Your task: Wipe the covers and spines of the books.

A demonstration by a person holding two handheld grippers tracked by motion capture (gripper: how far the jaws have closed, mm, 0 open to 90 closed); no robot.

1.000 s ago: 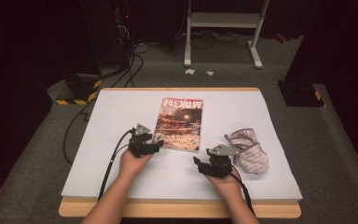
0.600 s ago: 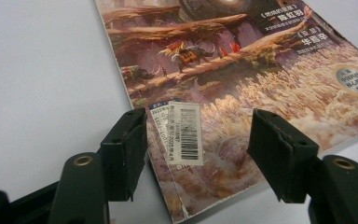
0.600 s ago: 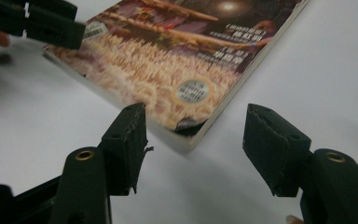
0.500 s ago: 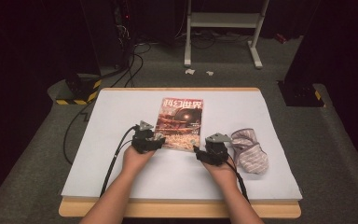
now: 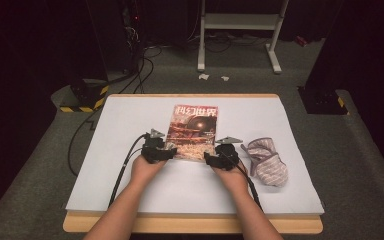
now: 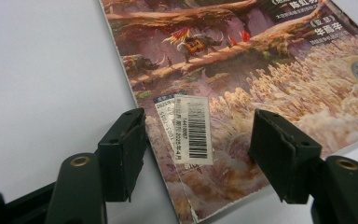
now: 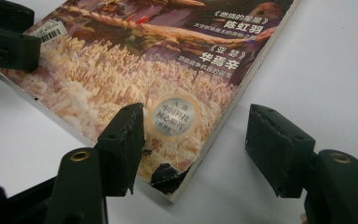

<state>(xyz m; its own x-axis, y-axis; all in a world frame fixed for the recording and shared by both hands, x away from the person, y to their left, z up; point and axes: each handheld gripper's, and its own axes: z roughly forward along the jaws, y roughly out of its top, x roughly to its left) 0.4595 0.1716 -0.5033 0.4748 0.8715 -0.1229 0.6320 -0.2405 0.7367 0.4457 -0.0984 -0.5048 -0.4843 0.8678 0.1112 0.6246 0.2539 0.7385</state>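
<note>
Reaching forward over the white table [image 5: 105,175], both forearms level, the left gripper [image 5: 166,151] and right gripper [image 5: 211,158], jaws spread and empty, straddle the near corners of the flat glossy illustrated magazine [image 5: 194,131], the right's just opening.

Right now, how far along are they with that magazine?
Early on. The magazine lies closed and flat on the white table. Both grippers are at its near corners, left gripper and right gripper, fingers open, nothing gripped. Grasping and lifting or opening it likely remains; the pouch lies aside.
</note>
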